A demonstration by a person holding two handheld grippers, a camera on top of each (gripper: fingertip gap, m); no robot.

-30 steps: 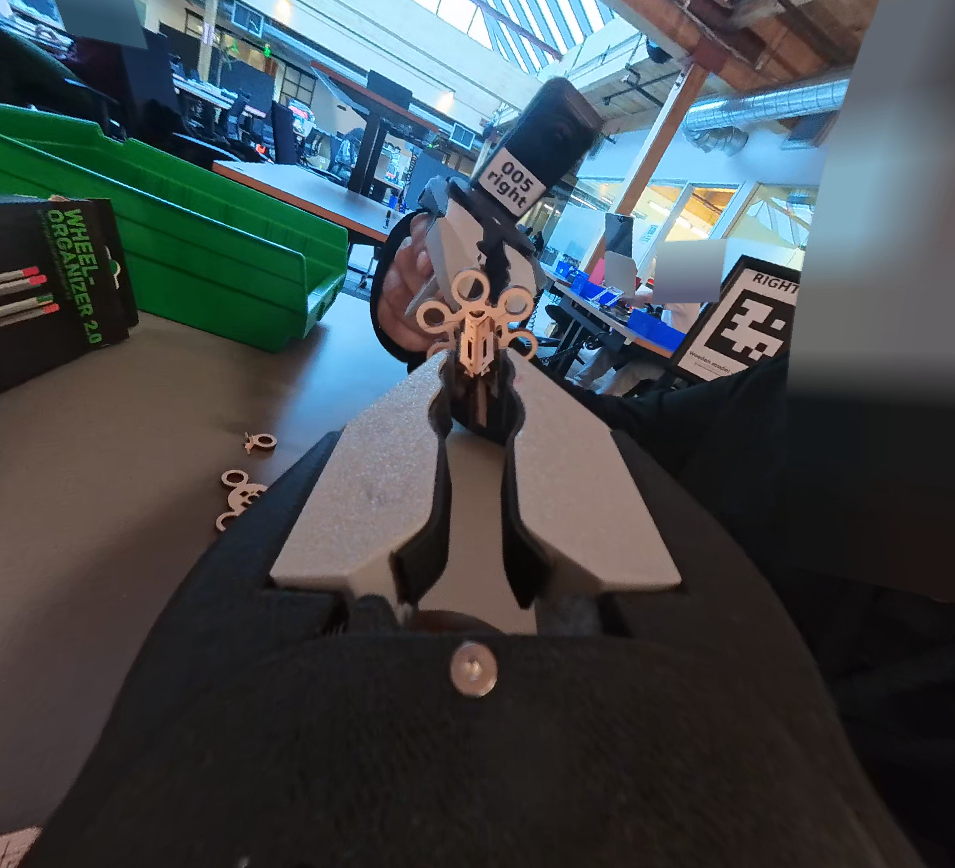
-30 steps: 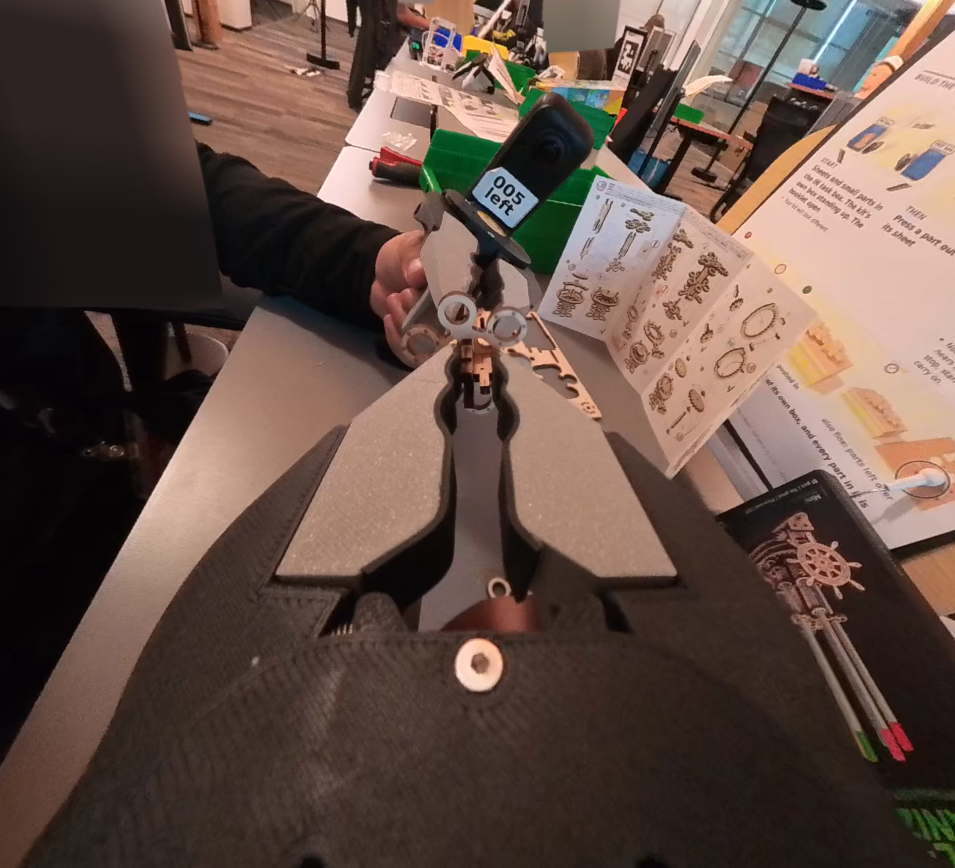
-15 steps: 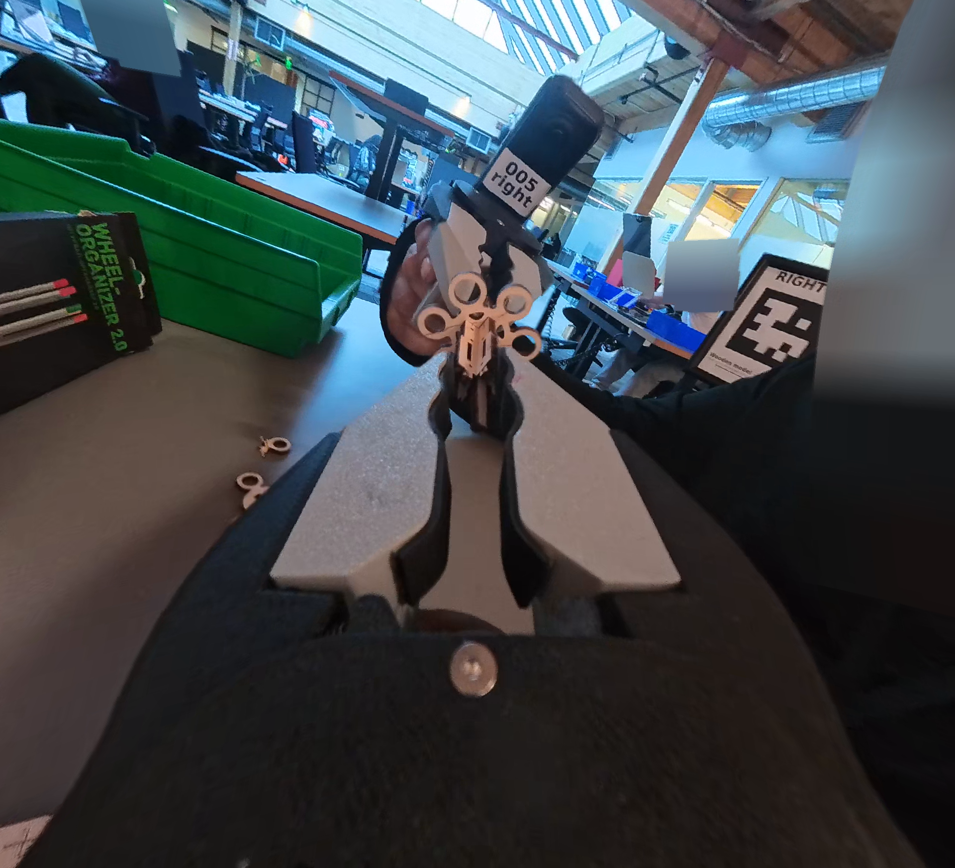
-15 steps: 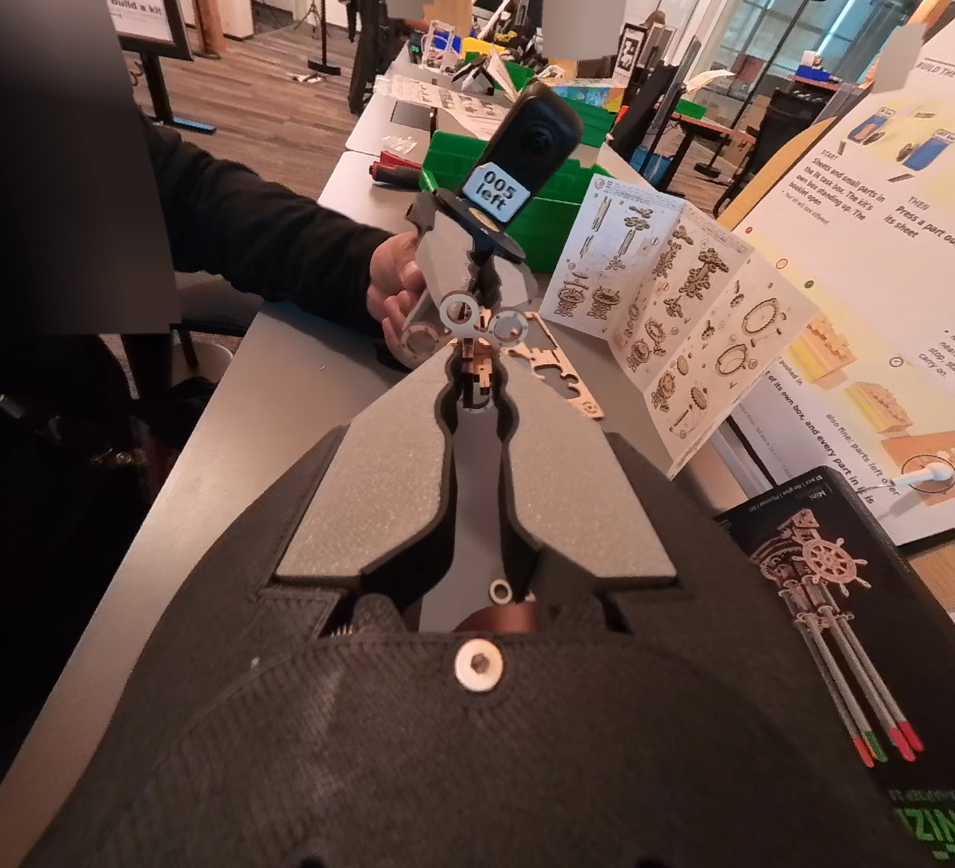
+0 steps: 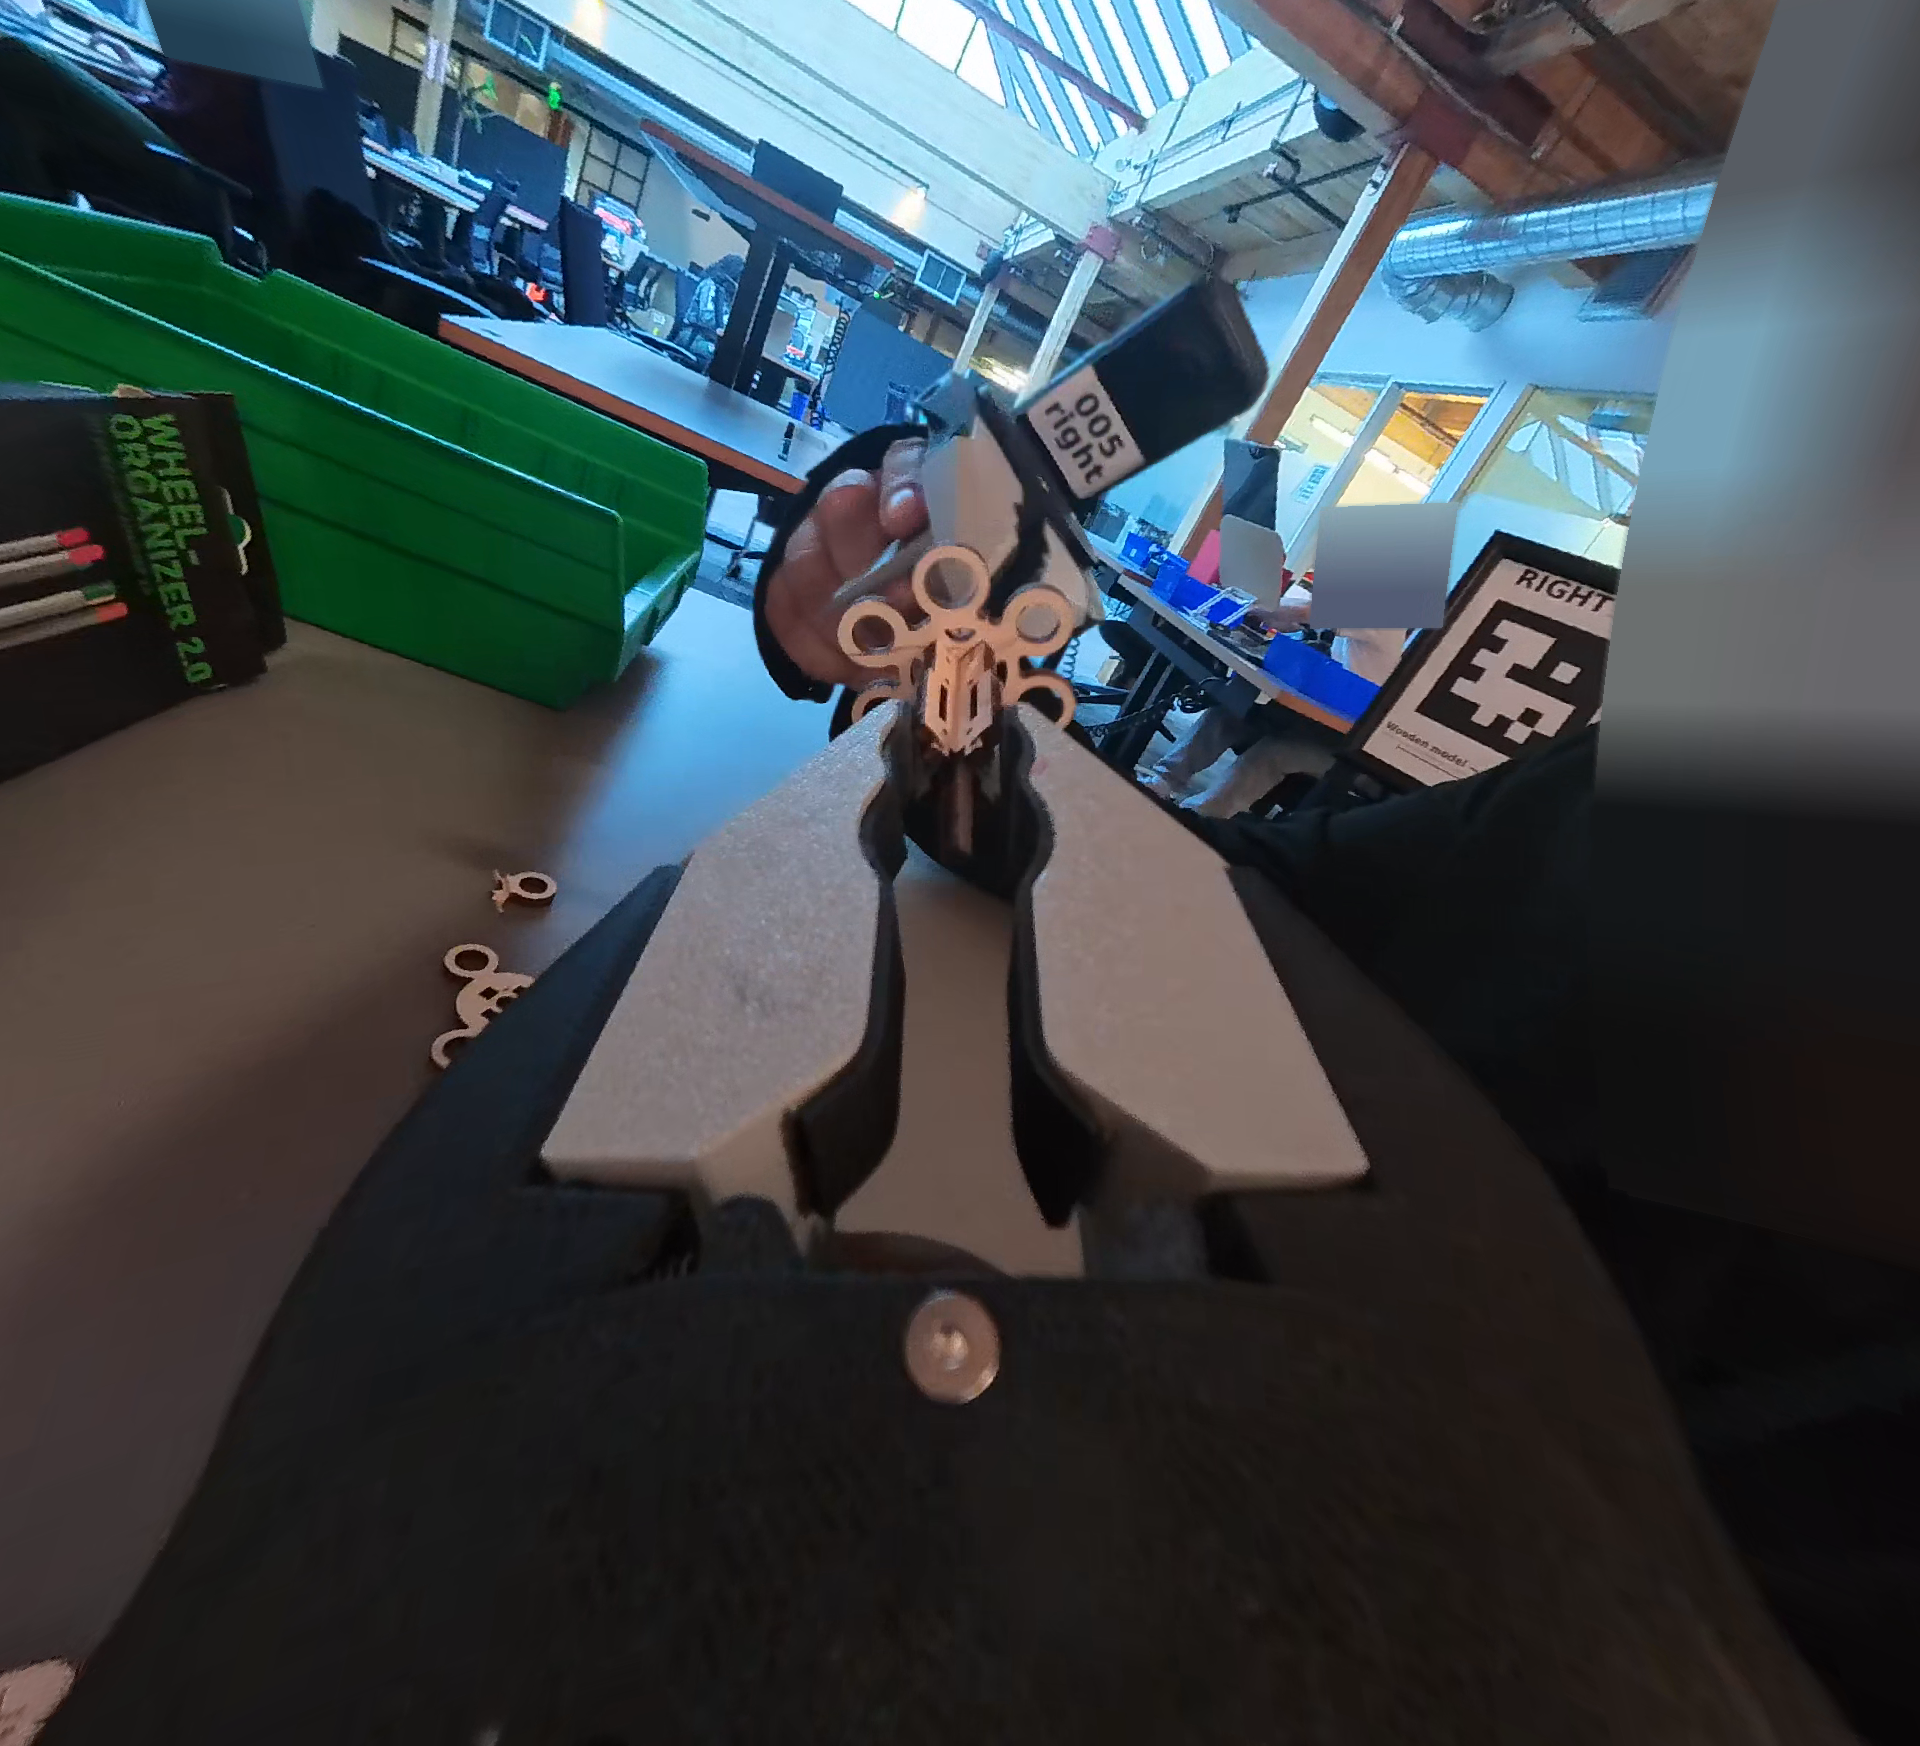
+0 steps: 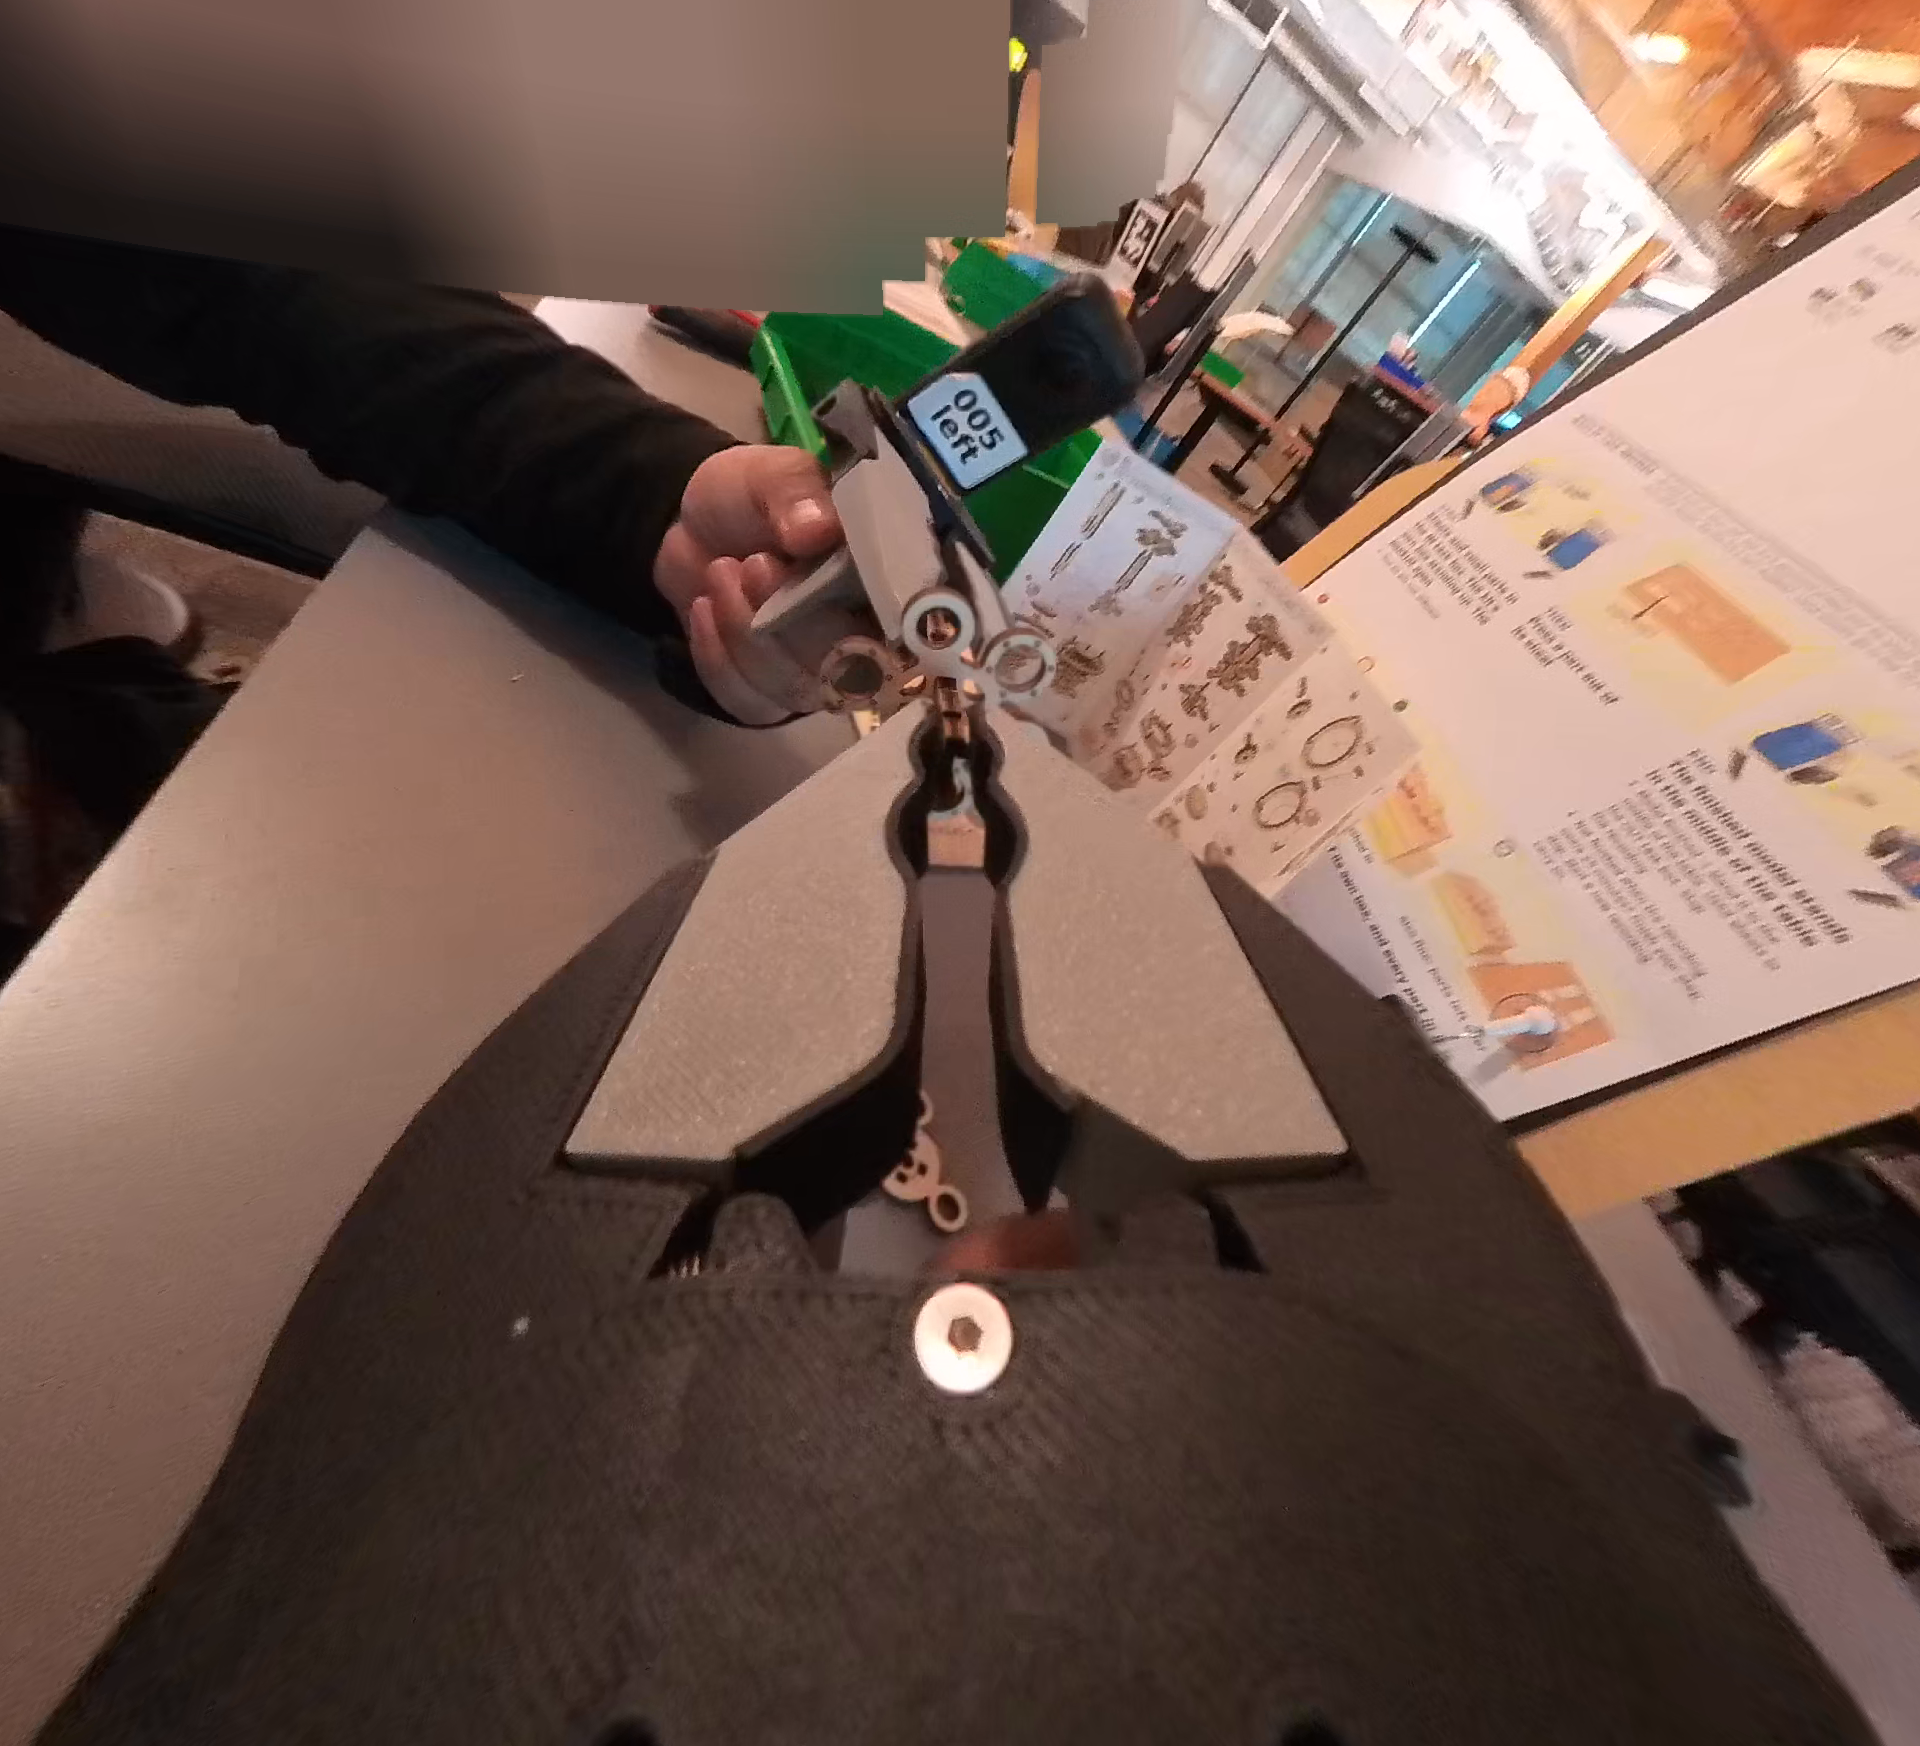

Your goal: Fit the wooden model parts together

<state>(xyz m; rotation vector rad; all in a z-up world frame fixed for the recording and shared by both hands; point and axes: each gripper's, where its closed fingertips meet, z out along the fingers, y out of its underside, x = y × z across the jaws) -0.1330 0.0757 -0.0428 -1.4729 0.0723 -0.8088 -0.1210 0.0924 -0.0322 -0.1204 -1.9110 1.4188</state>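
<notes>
Both hand-held grippers, left (image 5: pixel 956 761) and right (image 6: pixel 951 740), are clenched on one ringed model (image 5: pixel 951 631) above the desk (image 5: pixel 260 865).

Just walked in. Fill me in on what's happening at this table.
A person is putting a small wooden model together with two handheld grippers, held up above the grey table. The left gripper and the right gripper meet tip to tip, both shut on the ringed wooden assembly. Two loose wooden pieces lie on the table, beside a green bin. A fold-out instruction sheet stands nearby.
</notes>
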